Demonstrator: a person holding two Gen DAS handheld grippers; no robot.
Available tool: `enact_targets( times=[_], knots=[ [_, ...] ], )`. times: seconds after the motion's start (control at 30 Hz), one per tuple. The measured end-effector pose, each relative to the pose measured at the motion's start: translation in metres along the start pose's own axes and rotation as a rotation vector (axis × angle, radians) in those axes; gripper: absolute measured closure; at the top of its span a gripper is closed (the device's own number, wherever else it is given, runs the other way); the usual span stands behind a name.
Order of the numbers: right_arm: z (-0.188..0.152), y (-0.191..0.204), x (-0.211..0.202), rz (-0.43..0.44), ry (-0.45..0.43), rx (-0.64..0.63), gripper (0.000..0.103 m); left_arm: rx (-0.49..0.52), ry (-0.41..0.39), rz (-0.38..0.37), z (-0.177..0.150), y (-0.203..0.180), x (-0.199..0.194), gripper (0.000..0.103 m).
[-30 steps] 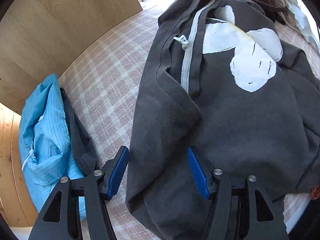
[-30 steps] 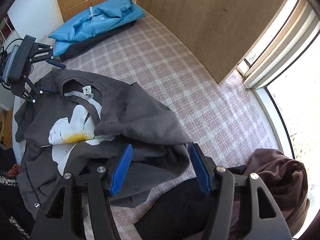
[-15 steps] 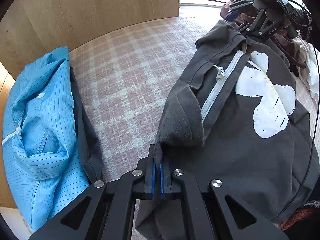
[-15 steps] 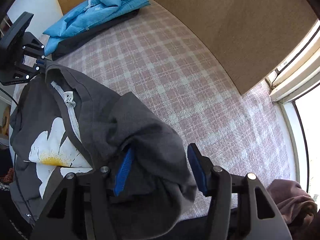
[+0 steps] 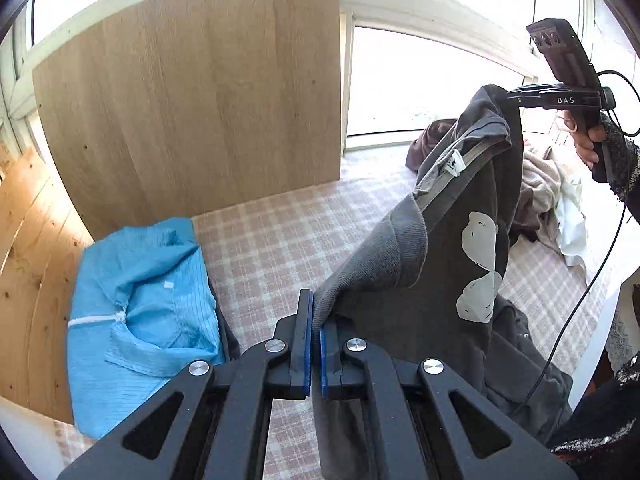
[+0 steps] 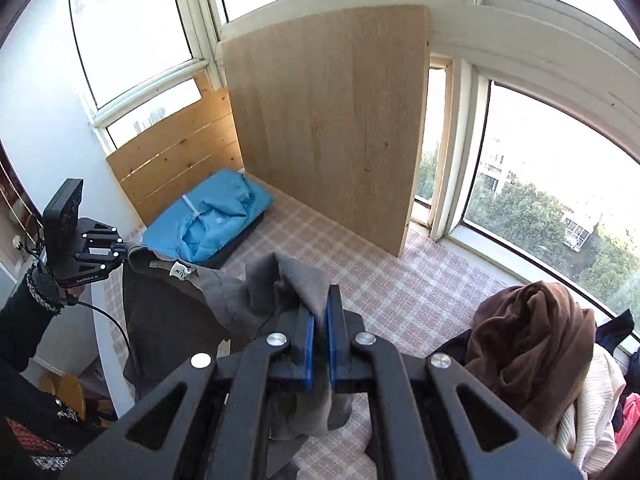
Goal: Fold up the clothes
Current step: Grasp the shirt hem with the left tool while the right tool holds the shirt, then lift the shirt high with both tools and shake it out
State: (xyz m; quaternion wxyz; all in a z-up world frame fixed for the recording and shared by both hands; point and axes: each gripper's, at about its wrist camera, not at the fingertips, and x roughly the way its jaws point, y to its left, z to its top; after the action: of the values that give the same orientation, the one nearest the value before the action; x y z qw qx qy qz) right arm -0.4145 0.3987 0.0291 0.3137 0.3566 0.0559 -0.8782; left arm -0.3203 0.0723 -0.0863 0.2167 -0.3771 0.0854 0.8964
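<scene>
Left wrist view: my left gripper (image 5: 315,330) has its jaws clamped on the dark grey sweatshirt (image 5: 448,280) — right gripper (image 6: 319,322) pinches the other shoulder, garment hanging between them above the checked surface (image 5: 272,248), blue shirt (image 5: 140,312) nearby.

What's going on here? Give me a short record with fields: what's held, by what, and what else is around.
held item: dark grey sweatshirt, lifted off the checked cover
left gripper: shut on the sweatshirt's edge
right gripper: shut on the sweatshirt's edge
print: pale flower
already folded: blue garment by the wooden board
waiting pile: brown garment, with other clothes
</scene>
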Motion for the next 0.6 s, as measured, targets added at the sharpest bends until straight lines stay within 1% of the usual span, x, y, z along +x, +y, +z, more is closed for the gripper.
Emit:
enact_targets(
  times=[0.1, 0.23, 0.27, 0.33, 0.37, 0.4, 0.43, 0.47, 0.5, 0.53, 0.57, 0.6],
  knots=[
    [0.020, 0.020, -0.075, -0.083, -0.110, -0.006, 0.099, 0.054, -0.099, -0.013, 0.036, -0.011, -0.048, 0.101],
    [0.042, 0.056, -0.174, -0.233, -0.253, -0.011, 0.099, 0.116, -0.225, -0.014, 0.083, -0.025, -0.123, 0.101],
    [0.045, 0.065, -0.197, -0.258, -0.292, -0.006, 0.100, 0.131, -0.256, -0.007, 0.094, -0.029, -0.142, 0.101],
    [0.050, 0.084, -0.247, -0.318, -0.384, 0.003, 0.101, 0.163, -0.318, 0.031, 0.111, -0.039, -0.180, 0.101],
    [0.051, 0.093, -0.271, -0.336, -0.418, 0.007, 0.101, 0.180, -0.345, 0.043, 0.118, -0.044, -0.198, 0.101],
    [0.052, 0.101, -0.292, -0.329, -0.441, 0.015, 0.101, 0.199, -0.364, 0.040, 0.123, -0.050, -0.214, 0.101],
    [0.051, 0.108, -0.307, -0.320, -0.443, 0.024, 0.101, 0.218, -0.383, 0.036, 0.127, -0.055, -0.230, 0.101],
    [0.050, 0.111, -0.313, -0.335, -0.414, 0.032, 0.100, 0.239, -0.396, 0.039, 0.131, -0.060, -0.243, 0.101],
    [0.047, 0.113, -0.310, -0.346, -0.355, 0.028, 0.100, 0.263, -0.397, 0.054, 0.133, -0.066, -0.248, 0.101],
    [0.038, 0.110, -0.297, -0.310, -0.285, 0.028, 0.098, 0.280, -0.392, 0.060, 0.134, -0.070, -0.250, 0.101],
    [0.027, 0.107, -0.283, -0.265, -0.214, 0.028, 0.096, 0.283, -0.376, 0.048, 0.132, -0.071, -0.247, 0.101],
    [0.014, 0.104, -0.264, -0.234, -0.166, 0.040, 0.090, 0.283, -0.357, 0.033, 0.128, -0.072, -0.242, 0.101]
  ],
)
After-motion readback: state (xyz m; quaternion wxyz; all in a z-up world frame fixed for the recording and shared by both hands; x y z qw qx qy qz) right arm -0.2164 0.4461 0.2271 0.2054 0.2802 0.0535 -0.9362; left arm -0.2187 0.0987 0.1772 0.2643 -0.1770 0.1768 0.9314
